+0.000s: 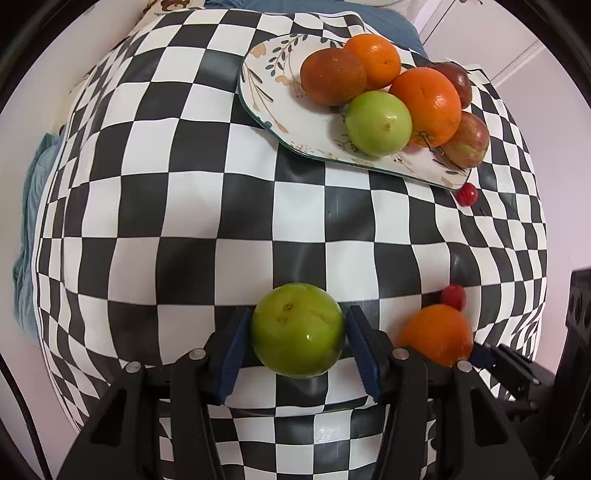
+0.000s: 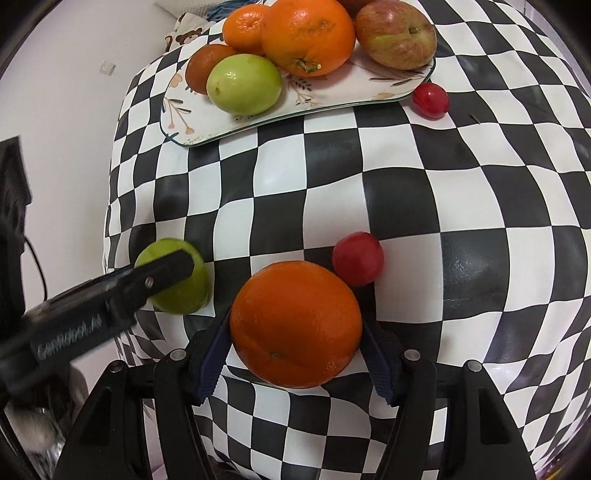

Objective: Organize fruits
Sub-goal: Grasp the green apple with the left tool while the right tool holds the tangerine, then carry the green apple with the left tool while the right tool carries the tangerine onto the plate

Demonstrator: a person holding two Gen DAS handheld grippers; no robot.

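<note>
The left tongs (image 1: pixel 298 341) stand over a green fruit (image 1: pixel 298 329) on the checkered tablecloth (image 1: pixel 207 206), one blue pad (image 1: pixel 232 354) on each side of it. Both pads meet the skin, so the tongs are clamped on this fruit. From the right camera one black finger of the same tongs lies across it.

The right tongs (image 2: pixel 295 345) enclose an orange (image 2: pixel 295 325), which also sits on the cloth. Both pads (image 2: pixel 212 354) lie against its sides; the tongs are clamped on it.

A small red fruit (image 2: pixel 357 263) sits just behind the orange, touching it or nearly so. The green fruit lies just beside the orange, apart from it.

Farther off, a flower-patterned plate (image 1: pixel 266 110) carries a pile: a second green fruit (image 1: pixel 378 123), three oranges of varying shade (image 1: pixel 424 107), a red-yellow apple (image 2: pixel 396 34) and a dark red fruit (image 1: pixel 460 83). Another small red fruit (image 2: pixel 430 100) rests on the cloth just beside the plate's rim.
</note>
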